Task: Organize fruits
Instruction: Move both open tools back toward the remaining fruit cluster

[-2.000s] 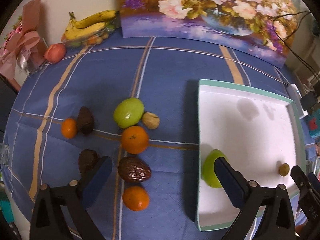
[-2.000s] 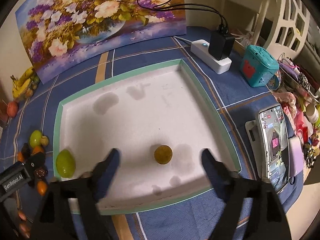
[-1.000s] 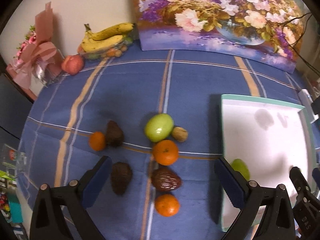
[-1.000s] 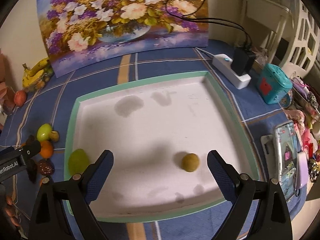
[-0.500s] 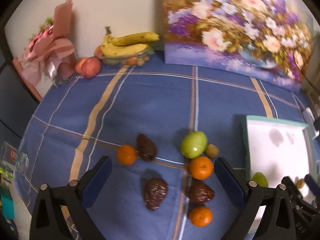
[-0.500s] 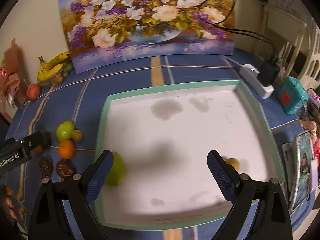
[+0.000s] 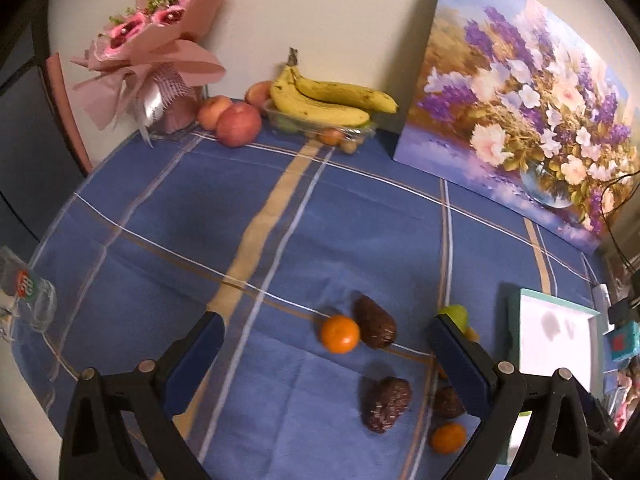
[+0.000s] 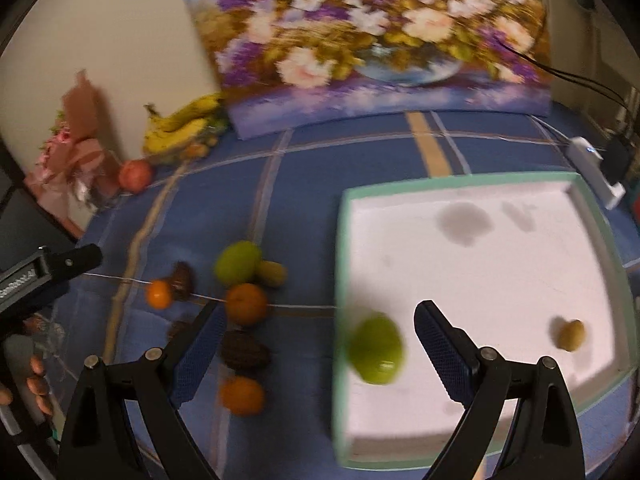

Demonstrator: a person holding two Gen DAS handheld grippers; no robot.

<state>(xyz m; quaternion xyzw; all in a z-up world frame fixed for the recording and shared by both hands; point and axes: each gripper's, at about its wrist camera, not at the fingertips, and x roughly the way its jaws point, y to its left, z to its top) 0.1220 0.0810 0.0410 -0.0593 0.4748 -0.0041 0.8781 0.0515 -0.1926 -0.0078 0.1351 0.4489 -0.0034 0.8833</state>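
Blue-padded and spread wide, the left gripper (image 7: 324,340) is hovering empty over the striped blue tablecloth (image 7: 168,216). Between its fingers a small orange (image 7: 339,334) is lying against a dark brown fruit (image 7: 375,322), with a second brown fruit (image 7: 388,398) nearer the camera. Its right finger is hiding part of a green fruit (image 7: 454,314), a third brown fruit (image 7: 447,400) and most of another orange; one more orange (image 7: 448,438) is sitting at the bottom.

The right gripper (image 8: 318,334) is also standing released, holding nothing, straddling the left rim of the white tray (image 8: 460,178). Inside the tray a green lime-like fruit (image 8: 376,350) is resting just by that rim, and a small yellowish fruit (image 8: 570,335) is lying well apart from it near the right wall.

Farther back, bananas (image 7: 332,100), apples (image 7: 239,124), a pink bouquet (image 7: 148,52) and a flower painting (image 7: 520,116) are lining the wall.
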